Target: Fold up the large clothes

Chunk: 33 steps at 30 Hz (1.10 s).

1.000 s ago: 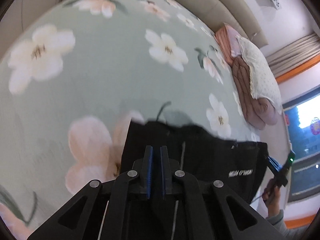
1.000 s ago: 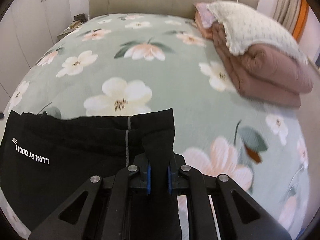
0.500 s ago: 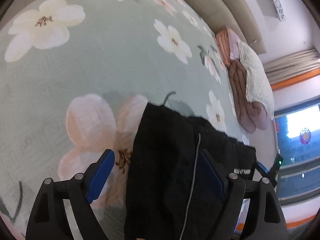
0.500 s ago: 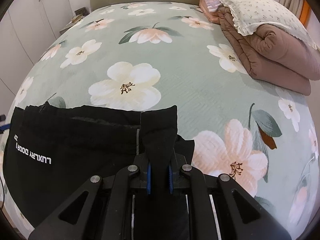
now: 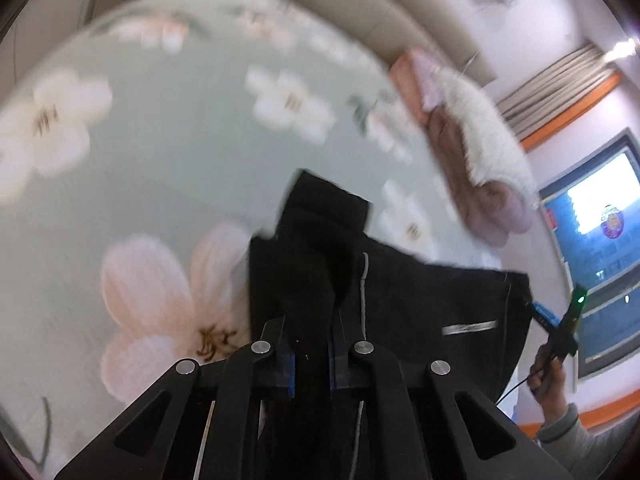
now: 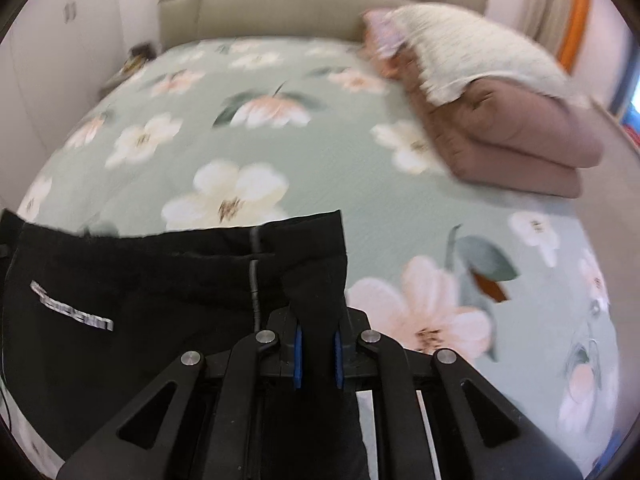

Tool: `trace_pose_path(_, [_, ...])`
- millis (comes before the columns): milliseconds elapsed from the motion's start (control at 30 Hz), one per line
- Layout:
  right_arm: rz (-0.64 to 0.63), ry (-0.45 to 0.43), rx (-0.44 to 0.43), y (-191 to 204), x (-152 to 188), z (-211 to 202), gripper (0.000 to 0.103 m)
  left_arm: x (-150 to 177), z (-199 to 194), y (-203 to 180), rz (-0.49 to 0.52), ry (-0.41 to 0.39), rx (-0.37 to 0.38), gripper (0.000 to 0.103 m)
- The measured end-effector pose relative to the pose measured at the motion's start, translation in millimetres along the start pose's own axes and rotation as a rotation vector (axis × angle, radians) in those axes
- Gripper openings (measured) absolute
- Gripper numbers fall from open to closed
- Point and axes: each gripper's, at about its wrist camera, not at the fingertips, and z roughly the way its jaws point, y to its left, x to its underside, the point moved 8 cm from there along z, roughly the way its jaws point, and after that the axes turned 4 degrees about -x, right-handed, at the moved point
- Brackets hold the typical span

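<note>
1. Two grippers, both clamped on one black garment (image 6: 132,292); left gripper (image 5: 311,354) jaws just closed, bunched black fabric pinched between blue pads (image 5: 291,364).
2. Right gripper (image 6: 317,354) closed tight on a narrow fold of the same cloth, blue pads (image 6: 297,354) pressing either side.
3. Garment lying across near edge of bed, on green floral bedspread (image 6: 328,160); long axis running side to side between the two grippers, top hem facing the headboard.
4. In left view, gripped corner peaked up and away, rest stretching right toward person's hand (image 5: 550,368) holding the other gripper.
5. White lettering (image 6: 72,306) on left part of garment in right view, blurred, unreadable; thin grey seam line (image 6: 254,276) running front to back near right gripper.
6. Farther right: folded brown quilt (image 6: 520,136) with white pillow (image 6: 476,56) stacked on top, well apart from garment.
7. Farthest: beige headboard (image 6: 280,12); window (image 5: 600,216) at right of left view.
</note>
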Motion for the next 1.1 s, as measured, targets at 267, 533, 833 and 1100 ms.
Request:
trace_pose_path(267, [0.003,-0.061,0.122,-15.4,-60.6,27.3,0.012,-67.4,21.4,-10.6,0.009,-0.096,-0.077,0.011])
trace_pose_path(533, [0.099,0.316,0.054,-17.5,18.8,167.4,0.018,-31.1,121.4,50.3,-0.161,0.114,-0.136,0.017])
trace_pose_path(833, [0.121,0.121,-0.02,-13.6,6.0,51.7,0.055,-49.1,20.6,14.3,-0.074,-0.015,-0.114,0.032])
trace_pose_path(1100, [0.083,0.156,-0.2,66.0,53.0,-28.0,0.056,20.4,-11.2,-68.0,0.119,0.017,-0.204,0.035])
